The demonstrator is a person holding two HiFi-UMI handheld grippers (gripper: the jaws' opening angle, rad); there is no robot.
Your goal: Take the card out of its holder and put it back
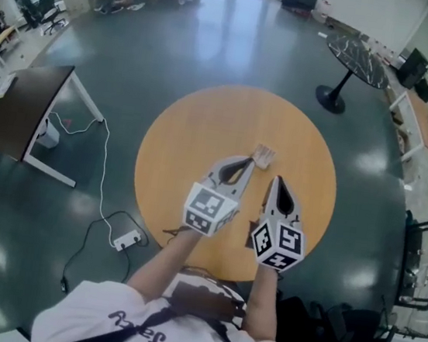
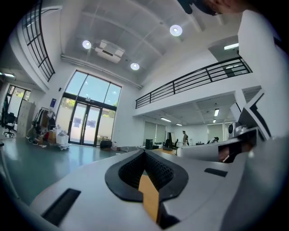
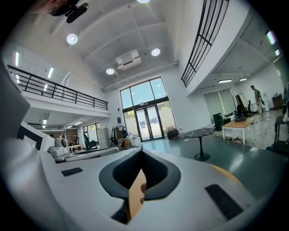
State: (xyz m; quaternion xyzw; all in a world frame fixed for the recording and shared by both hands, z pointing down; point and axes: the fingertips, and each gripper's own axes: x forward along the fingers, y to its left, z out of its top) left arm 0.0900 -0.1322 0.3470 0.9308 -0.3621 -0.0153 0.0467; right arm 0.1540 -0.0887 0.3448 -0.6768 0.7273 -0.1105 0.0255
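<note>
The left claw (image 1: 252,163) is pinched shut and empty, its tip just beside the card holder (image 1: 264,155); the right claw (image 1: 277,181), shut too, hovers near. The card holder lies near the middle of the tabletop (image 1: 178,146), so I reckon a closed tip could shove it away.

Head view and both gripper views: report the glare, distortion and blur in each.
Head view: fisheye bends the room around the round table; window glare streaks the floor; the card holder is too small for detail. Left gripper view: ceiling lights bloom; the near fingers look soft. Right gripper view: the railing curves with the lens; corners go black.
</note>
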